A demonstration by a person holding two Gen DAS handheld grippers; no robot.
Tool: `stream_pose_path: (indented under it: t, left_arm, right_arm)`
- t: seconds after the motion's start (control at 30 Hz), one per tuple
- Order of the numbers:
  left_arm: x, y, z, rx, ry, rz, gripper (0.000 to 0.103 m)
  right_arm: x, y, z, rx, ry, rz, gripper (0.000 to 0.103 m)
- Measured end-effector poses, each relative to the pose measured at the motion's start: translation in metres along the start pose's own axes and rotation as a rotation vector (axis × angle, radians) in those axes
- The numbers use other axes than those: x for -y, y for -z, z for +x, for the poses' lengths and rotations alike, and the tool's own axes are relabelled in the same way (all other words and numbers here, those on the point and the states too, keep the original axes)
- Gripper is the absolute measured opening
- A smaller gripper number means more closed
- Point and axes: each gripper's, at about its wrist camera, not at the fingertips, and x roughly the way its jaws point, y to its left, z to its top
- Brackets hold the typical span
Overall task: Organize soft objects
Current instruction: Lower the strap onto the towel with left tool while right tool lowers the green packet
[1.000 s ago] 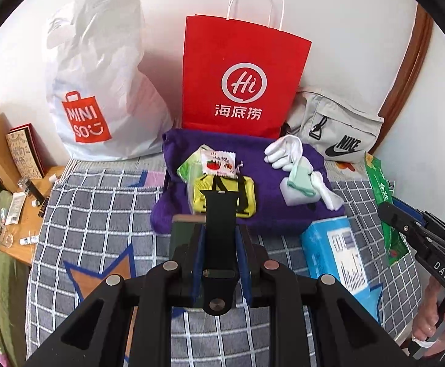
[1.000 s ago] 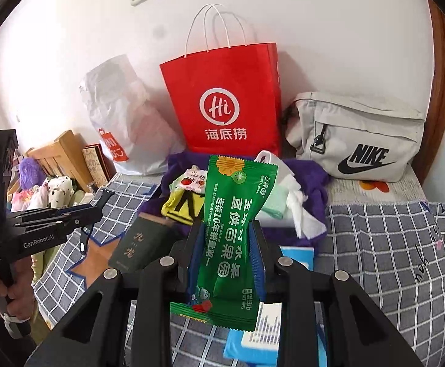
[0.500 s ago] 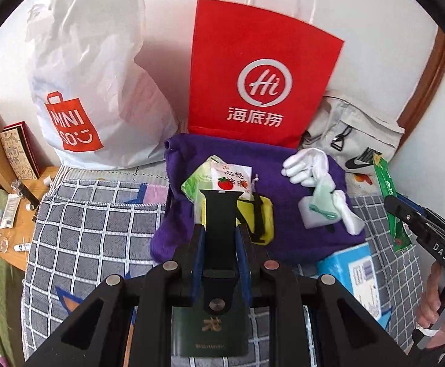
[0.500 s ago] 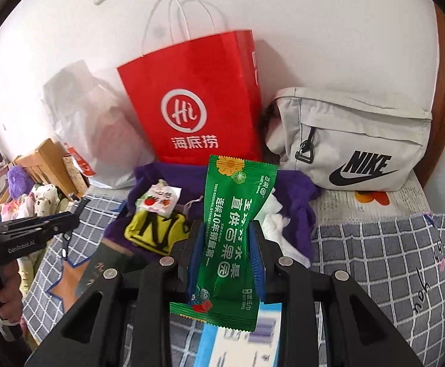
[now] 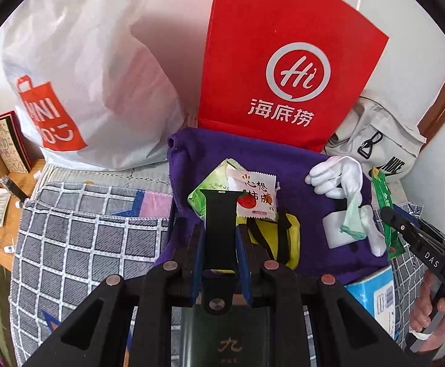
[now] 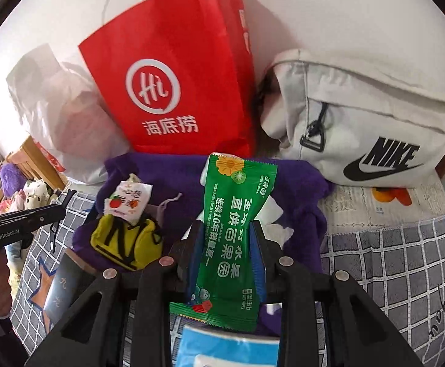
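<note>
The green wet-wipes packet (image 6: pixel 233 238) stands upright between the blue pads of the right hand-held gripper (image 6: pixel 228 244), which is closed on its middle, above the near edge of the purple cloth (image 6: pixel 296 183). The left hand-held gripper (image 5: pixel 219 238) is clamped narrowly on a black watch strap (image 5: pixel 220 229) that sticks up over the same cloth. On the cloth lie a small white snack sachet with a tomato print (image 5: pixel 256 195), partly over a pale green packet (image 5: pixel 208 191) and touching a yellow pouch with black straps (image 5: pixel 286 238); further right are white gloves (image 5: pixel 335 177), a mint green mask (image 5: pixel 352 214) and a white pad (image 5: pixel 335 232). The cloth is spread on a bed covered in grey checked bedding (image 5: pixel 79 244), with a blue tissue pack (image 5: pixel 375 293) and a dark green booklet (image 5: pixel 228 336) at its near edge. Behind, against the white wall (image 6: pixel 329 15), stand a red paper bag (image 5: pixel 280 70), a white plastic shopping bag (image 5: pixel 79 76) and a grey Nike bag (image 6: pixel 369 122). A wooden bedside surface (image 5: pixel 23 174) with small items sits at the left.
</note>
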Motion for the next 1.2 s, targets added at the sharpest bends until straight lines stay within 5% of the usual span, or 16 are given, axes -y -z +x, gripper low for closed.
stream_pose_path:
  t: [1.2]
  left_arm:
    - [0.017,-0.019,0.050,-0.027,0.073,-0.008,0.020]
  right_arm:
    - [0.010,0.008,0.039,-0.067,0.013,-0.001,0.033]
